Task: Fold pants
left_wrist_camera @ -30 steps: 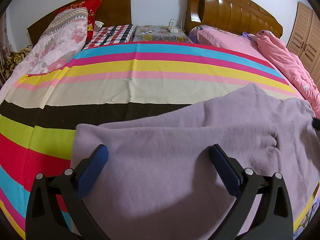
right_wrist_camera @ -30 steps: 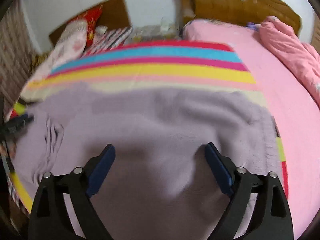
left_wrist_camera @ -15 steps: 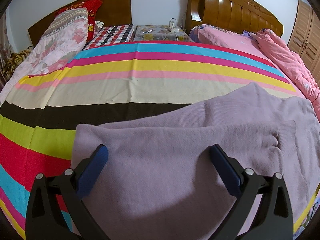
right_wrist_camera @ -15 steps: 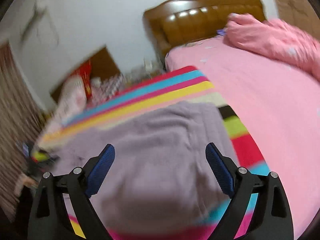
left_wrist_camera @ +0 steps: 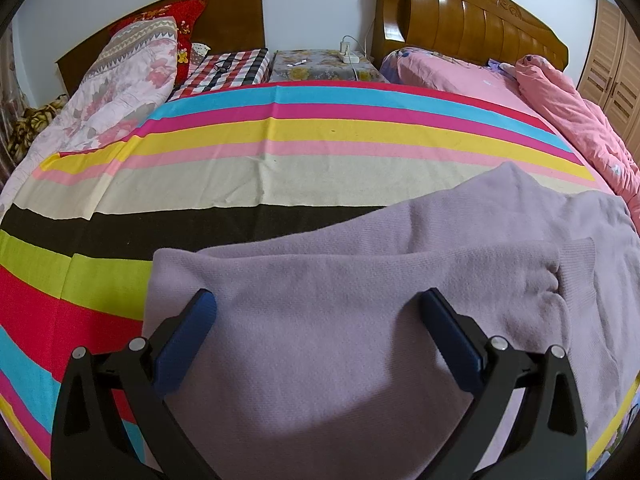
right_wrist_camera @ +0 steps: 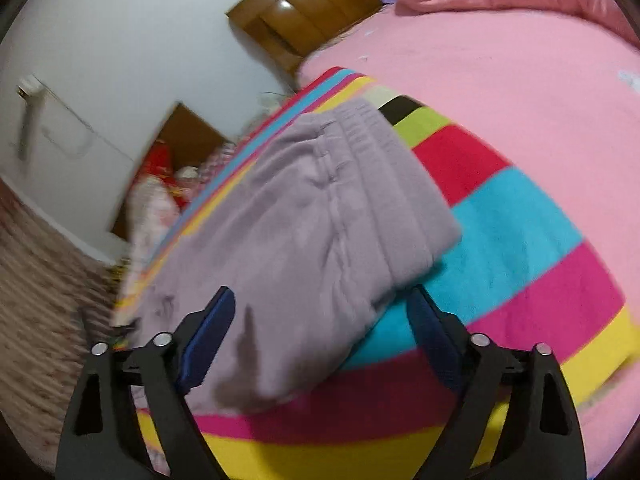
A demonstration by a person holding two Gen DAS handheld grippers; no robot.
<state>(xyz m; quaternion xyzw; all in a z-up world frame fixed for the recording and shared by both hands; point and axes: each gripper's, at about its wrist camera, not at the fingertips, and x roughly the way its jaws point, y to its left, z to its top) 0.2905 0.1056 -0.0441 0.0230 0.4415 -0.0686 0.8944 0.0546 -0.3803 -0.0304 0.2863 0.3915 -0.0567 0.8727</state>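
Lilac knit pants (left_wrist_camera: 360, 312) lie on a bed spread with a rainbow-striped blanket (left_wrist_camera: 280, 136). In the left wrist view their leg end lies folded over, its left edge near my left gripper (left_wrist_camera: 320, 328), which stands open just above the cloth with nothing pinched. In the right wrist view the pants' ribbed waistband (right_wrist_camera: 384, 184) points to the upper right. My right gripper (right_wrist_camera: 320, 332) hovers over the near corner of the pants (right_wrist_camera: 304, 264), rolled to one side. Its jaws are closing, with the cloth's edge under the gap and the pads (right_wrist_camera: 208, 340) apart from it.
A pink sheet (right_wrist_camera: 500, 80) covers the bed to the right, with a bunched pink quilt (left_wrist_camera: 572, 120) on it. Pillows and a floral quilt (left_wrist_camera: 120, 92) lie at the far left, a nightstand (left_wrist_camera: 320, 64) between two wooden headboards. A wardrobe (left_wrist_camera: 616, 80) stands at the far right.
The right gripper swept right from the pants' middle to their waistband corner and rolled, and its jaws narrowed slightly. The left gripper and the pants stayed still.
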